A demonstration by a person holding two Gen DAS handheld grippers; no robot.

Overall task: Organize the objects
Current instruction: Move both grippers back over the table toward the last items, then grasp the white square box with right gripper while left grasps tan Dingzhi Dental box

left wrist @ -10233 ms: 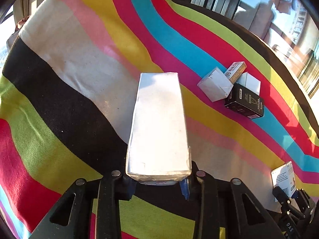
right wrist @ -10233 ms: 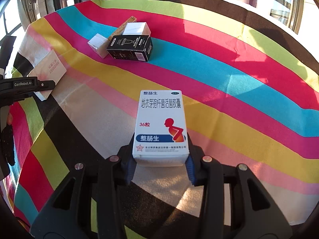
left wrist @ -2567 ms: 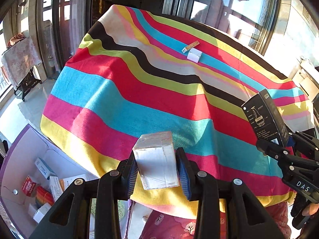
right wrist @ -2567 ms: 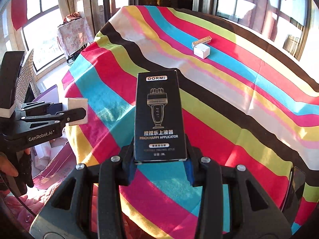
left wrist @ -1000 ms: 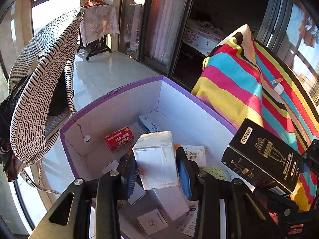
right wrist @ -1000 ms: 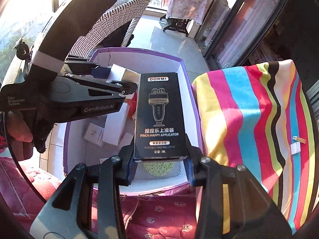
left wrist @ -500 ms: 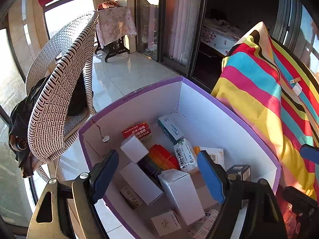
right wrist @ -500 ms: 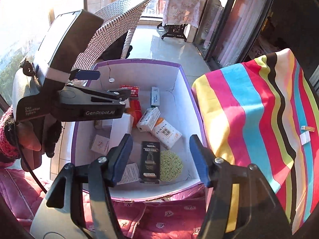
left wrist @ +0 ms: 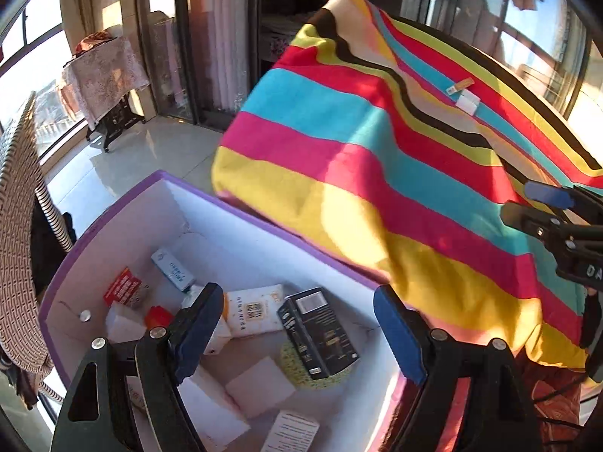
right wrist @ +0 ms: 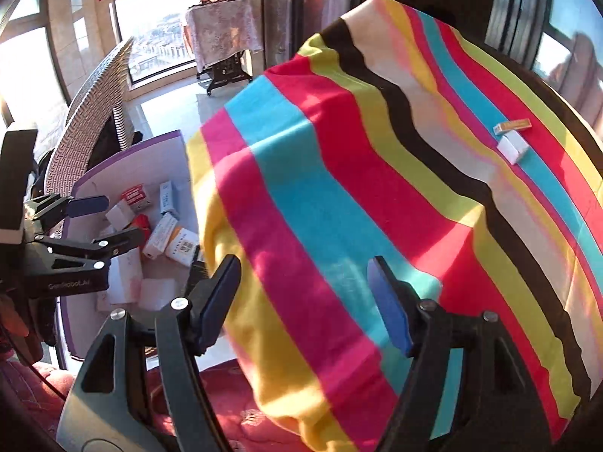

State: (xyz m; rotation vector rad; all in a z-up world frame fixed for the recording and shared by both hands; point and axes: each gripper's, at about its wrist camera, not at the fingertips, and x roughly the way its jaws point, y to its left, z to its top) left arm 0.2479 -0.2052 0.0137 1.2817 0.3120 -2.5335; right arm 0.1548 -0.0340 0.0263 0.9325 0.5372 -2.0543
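My left gripper (left wrist: 297,324) is open and empty above a purple-rimmed white storage box (left wrist: 241,248) on the floor. Inside lie several small boxes, among them the black applicator box (left wrist: 320,333) and white boxes (left wrist: 260,391). My right gripper (right wrist: 305,293) is open and empty over the edge of the striped tablecloth (right wrist: 377,196). On the table far off lie a small white box (right wrist: 513,150) and a thin tan box (right wrist: 513,126); both also show in the left wrist view, white box (left wrist: 467,102).
A wicker chair (right wrist: 90,128) stands left of the storage box. A small cloth-covered side table (right wrist: 224,28) stands by the windows. The tablecloth hangs over the table's near edge beside the storage box. A red cushion (right wrist: 226,422) lies below.
Both grippers, open since half a second ago after dropping their boxes into the storage box, have swung right, from over the storage box toward the table.
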